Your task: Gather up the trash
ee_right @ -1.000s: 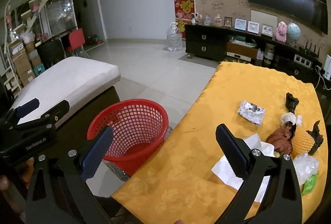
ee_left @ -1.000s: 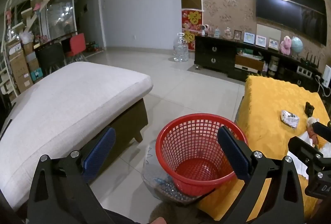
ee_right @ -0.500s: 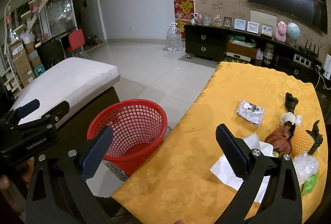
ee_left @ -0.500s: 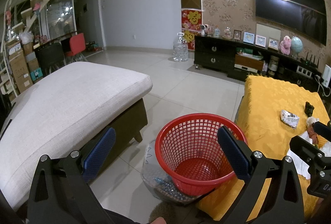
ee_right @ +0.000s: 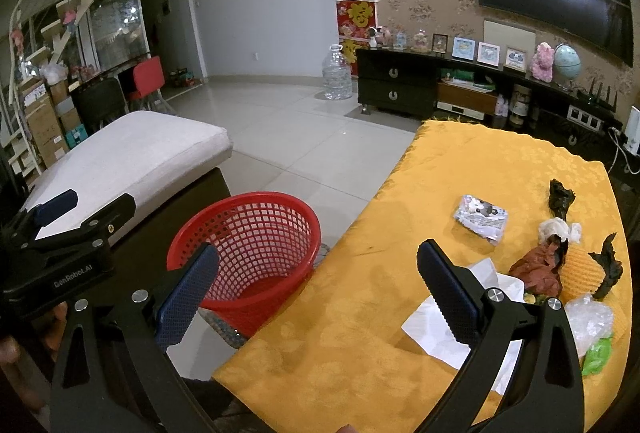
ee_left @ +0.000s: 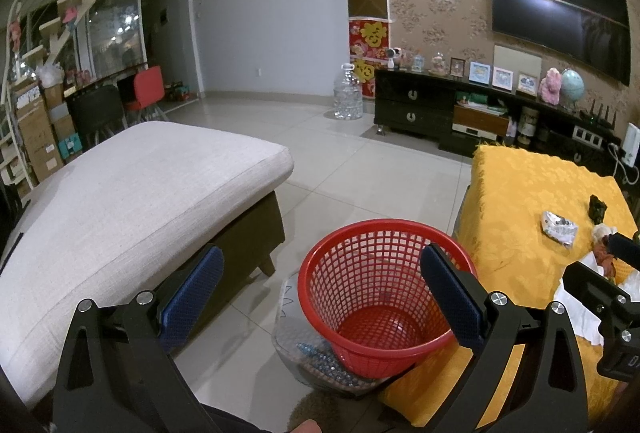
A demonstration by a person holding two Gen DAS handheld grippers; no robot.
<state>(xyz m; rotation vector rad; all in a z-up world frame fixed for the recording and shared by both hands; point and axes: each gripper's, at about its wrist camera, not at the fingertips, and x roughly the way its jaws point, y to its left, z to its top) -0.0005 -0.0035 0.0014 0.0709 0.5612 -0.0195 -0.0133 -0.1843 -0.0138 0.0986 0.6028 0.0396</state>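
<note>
A red mesh basket (ee_left: 376, 297) (ee_right: 256, 245) stands on the floor beside the yellow-clothed table (ee_right: 420, 217), with nothing inside it. Trash lies on the cloth: a crumpled printed wrapper (ee_right: 482, 219) (ee_left: 558, 227), white tissue (ee_right: 452, 325), a brown scrap (ee_right: 540, 267), dark peels (ee_right: 560, 195), clear plastic (ee_right: 588, 321) and a green bit (ee_right: 598, 351). My left gripper (ee_left: 320, 289) hovers open above the basket's near side. My right gripper (ee_right: 316, 281) is open over the table's near left edge, holding nothing; the white tissue lies just past its right finger.
A grey cushioned bench (ee_left: 132, 201) stands left of the basket. A clear container (ee_left: 316, 361) with small items sits under the basket. A dark TV cabinet (ee_left: 460, 113) and a water jug (ee_left: 348, 97) line the far wall, past the tiled floor (ee_left: 352, 161).
The right gripper view has shifted slightly, with the trash a little nearer. The left gripper holds almost still. Both stay open.
</note>
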